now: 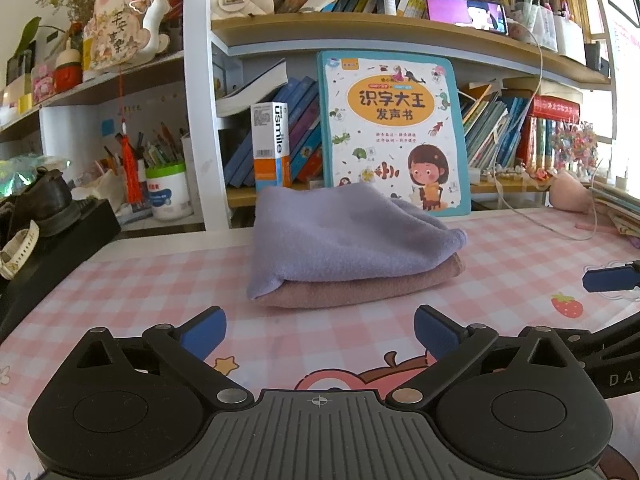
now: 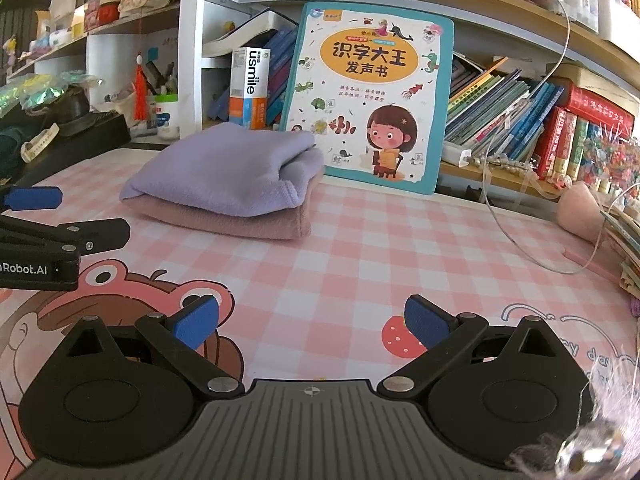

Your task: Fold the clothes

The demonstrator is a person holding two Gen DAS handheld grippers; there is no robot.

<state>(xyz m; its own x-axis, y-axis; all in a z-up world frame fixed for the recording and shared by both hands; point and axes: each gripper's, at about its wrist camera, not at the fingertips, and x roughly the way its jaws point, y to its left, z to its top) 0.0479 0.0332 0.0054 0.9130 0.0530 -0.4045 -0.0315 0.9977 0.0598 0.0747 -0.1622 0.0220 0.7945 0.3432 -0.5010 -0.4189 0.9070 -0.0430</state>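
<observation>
A folded lilac cloth (image 1: 344, 236) (image 2: 224, 168) lies on top of a folded pink cloth (image 1: 352, 288) (image 2: 224, 218), stacked on the pink checked table mat (image 1: 500, 264) (image 2: 380, 248) toward the back. My left gripper (image 1: 320, 332) is open and holds nothing, a short way in front of the stack. My right gripper (image 2: 312, 320) is open too, lower right of the stack, well apart from it. A blue fingertip of the right gripper shows at the right edge of the left wrist view (image 1: 608, 278). The left gripper's arm (image 2: 48, 240) shows at the left of the right wrist view.
A large children's book (image 1: 392, 132) (image 2: 368, 96) leans against the bookshelf just behind the stack. A toothpaste box (image 1: 270, 144) (image 2: 248, 86) and a pen cup (image 1: 168, 188) stand at the back left. A white cable (image 2: 520, 216) and a pink plush (image 2: 580, 208) lie right.
</observation>
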